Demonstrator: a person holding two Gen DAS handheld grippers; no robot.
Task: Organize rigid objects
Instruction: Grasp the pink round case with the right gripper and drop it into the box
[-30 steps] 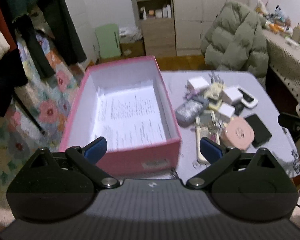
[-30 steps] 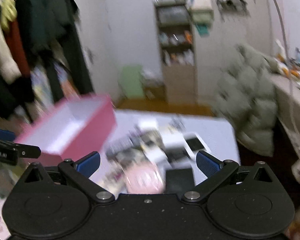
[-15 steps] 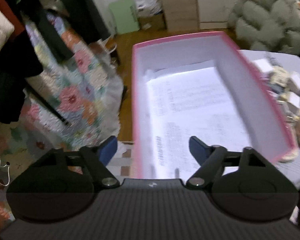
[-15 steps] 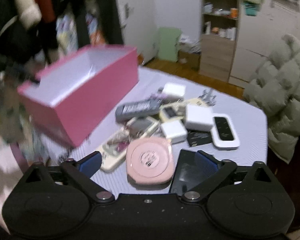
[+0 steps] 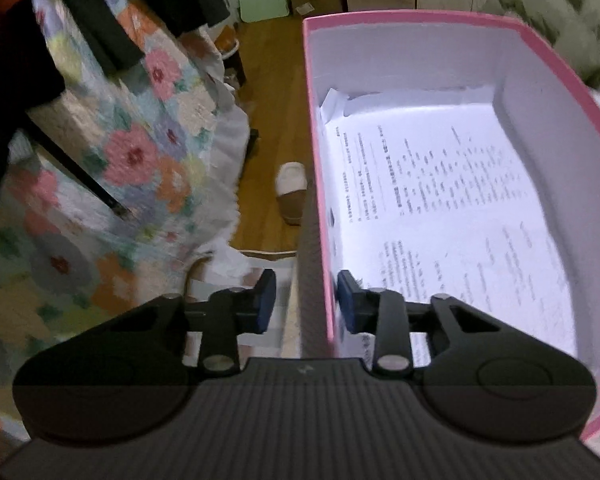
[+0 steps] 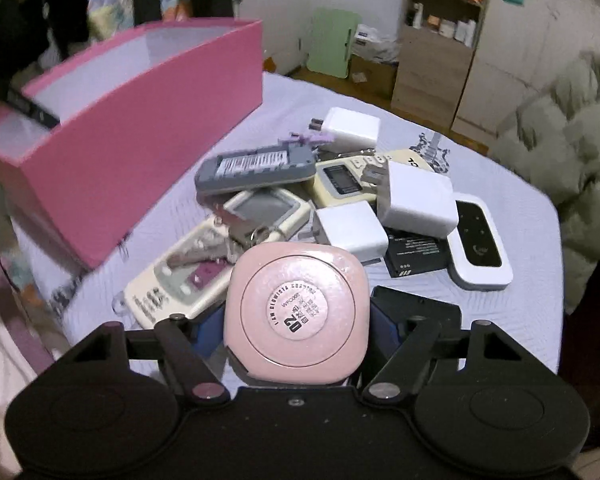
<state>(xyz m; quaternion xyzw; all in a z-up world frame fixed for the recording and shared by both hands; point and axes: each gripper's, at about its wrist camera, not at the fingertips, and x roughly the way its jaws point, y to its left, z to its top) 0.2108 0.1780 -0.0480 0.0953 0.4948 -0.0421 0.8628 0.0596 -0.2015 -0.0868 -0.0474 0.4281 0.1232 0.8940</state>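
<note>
Straddling the box (image 5: 548, 128) wall, the left gripper (image 5: 306, 300) isn't yet pinching it; the right gripper (image 6: 296, 320) clasps the pink compact (image 6: 296, 314) above the table (image 6: 512, 216). Steady the box, then lift straight.

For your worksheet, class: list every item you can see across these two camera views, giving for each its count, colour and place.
Box: one, pink, white inside, table's left.
Printed paper: white, lining the box floor.
Round-cornered case: one, pink, between the right jaws.
Remote: one, grey, atop the pile.
Chargers: three, white, mid-pile.
Cream remotes: at least two, under the pile.
Pocket router: one, white and black, pile's right.
Slipper: one, brown, floor.
Left gripper: jaws straddling the box wall.
Right gripper: closed on the case.
</note>
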